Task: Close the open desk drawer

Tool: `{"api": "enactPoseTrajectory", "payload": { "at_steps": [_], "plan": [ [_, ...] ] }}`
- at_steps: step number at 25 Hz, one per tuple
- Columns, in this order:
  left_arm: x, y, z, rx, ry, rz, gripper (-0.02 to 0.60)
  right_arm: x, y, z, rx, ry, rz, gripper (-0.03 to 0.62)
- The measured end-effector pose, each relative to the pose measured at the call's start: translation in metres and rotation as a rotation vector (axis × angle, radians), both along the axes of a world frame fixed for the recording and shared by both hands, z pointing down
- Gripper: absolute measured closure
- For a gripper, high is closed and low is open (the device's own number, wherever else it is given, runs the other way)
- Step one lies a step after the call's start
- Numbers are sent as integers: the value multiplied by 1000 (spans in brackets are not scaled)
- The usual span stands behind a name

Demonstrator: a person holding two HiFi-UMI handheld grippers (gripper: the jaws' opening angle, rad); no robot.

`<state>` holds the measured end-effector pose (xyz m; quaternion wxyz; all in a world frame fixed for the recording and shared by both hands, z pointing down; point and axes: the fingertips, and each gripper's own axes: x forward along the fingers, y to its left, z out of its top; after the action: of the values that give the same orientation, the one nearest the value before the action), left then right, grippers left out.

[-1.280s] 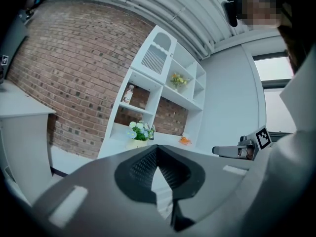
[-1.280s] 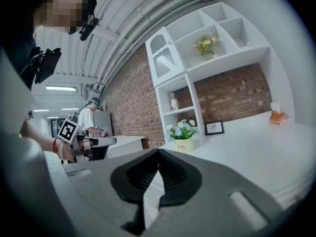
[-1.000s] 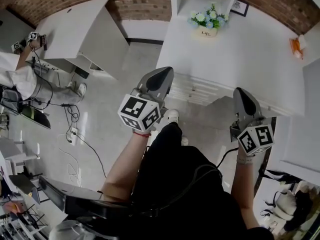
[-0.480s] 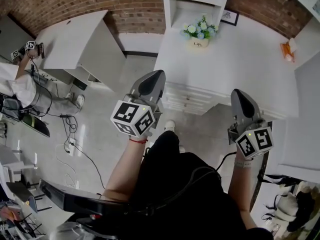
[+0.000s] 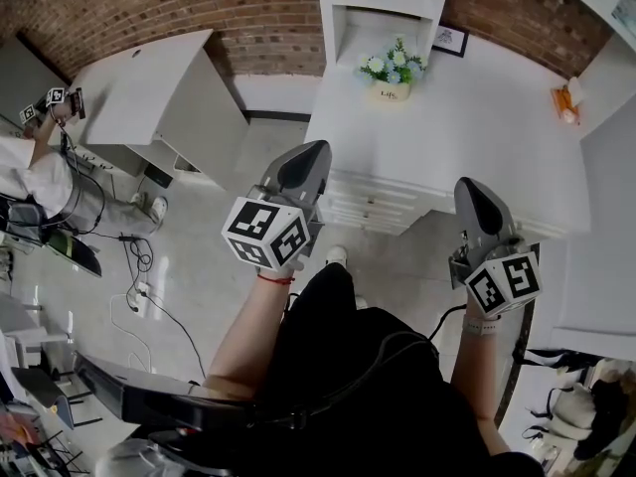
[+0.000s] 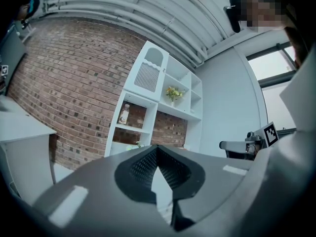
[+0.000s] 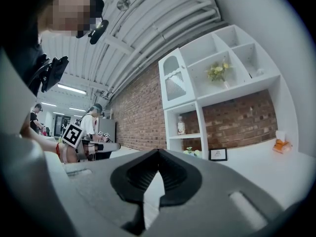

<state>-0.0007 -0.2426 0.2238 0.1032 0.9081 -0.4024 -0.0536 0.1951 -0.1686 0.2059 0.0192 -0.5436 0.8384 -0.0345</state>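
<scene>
Wht desk (image 5: 487,117), red-brick wall (image 5: 149,8)

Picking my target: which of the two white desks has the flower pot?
The right-hand desk, below the white shelf unit: the flower pot stands at its back edge. The left-hand desk carries none.

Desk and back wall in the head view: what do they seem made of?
Desk: probably white painted or laminated board, judging by the smooth, matte, even top. Back wall: exposed red-brown brick, rough, with pale mortar joints showing.
</scene>
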Motion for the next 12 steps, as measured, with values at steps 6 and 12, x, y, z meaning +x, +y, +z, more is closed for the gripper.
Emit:
{"api": "enactPoseTrajectory", "payload": {
  "at_steps": [6,12],
  "plan": [
    [5,-3,2,-11,-2,15,583,1,1,-1,2,-8,9,594],
    [9,-3,-2,-25,21,30,583,-1,1,-1,1,-23,14,594]
  ]
}}
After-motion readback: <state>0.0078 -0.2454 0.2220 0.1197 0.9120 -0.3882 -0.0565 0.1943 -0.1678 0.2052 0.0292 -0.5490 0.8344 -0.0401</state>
